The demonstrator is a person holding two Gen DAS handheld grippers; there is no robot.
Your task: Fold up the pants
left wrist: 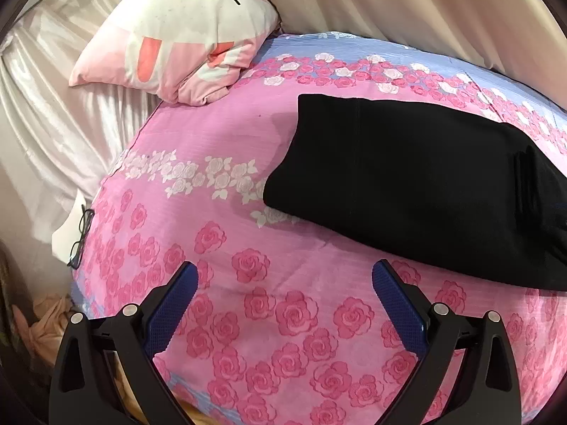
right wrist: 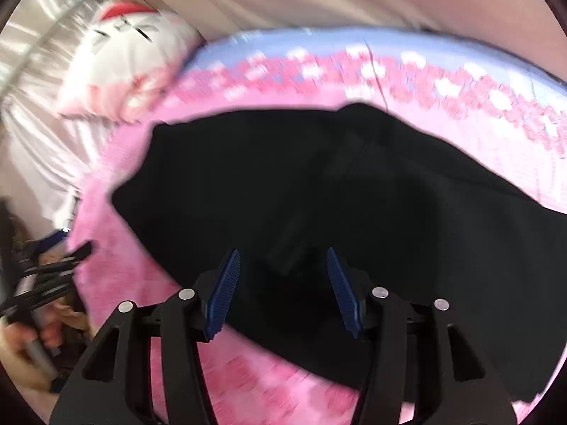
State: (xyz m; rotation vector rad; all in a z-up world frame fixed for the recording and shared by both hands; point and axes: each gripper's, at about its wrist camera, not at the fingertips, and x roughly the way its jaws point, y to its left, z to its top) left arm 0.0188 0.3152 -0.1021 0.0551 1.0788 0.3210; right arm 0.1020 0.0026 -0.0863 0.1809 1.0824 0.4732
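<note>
Tongs first: the left gripper [left wrist: 283,283] stands wide, its blue pads [left wrist: 173,304] apart with nothing between them, poised over the pink rose-print bedspread [left wrist: 290,311] just short of the near edge of the pants [left wrist: 418,184]. The right gripper [right wrist: 281,276] has its jaws parted about halfway, and its blue pads [right wrist: 225,294] press on nothing; black cloth lies under and between them, loose. That view is blurred, so fine detail is lost.

Around them, a white and pink cartoon pillow [left wrist: 177,32] sits at the far left corner of the bed, partly on the bedspread and well apart from the pants. A pair of glasses [left wrist: 81,237] lies at the left edge of the bed. Pale curtain cloth [left wrist: 425,7] hangs behind. In the right wrist view the left gripper [right wrist: 79,249] shows at the left edge with a hand [right wrist: 24,350] on it. Nothing lies across the pants.

The pants are black, folded into a thick flat bundle lying on the bedspread, with a square corner toward the pillow.
</note>
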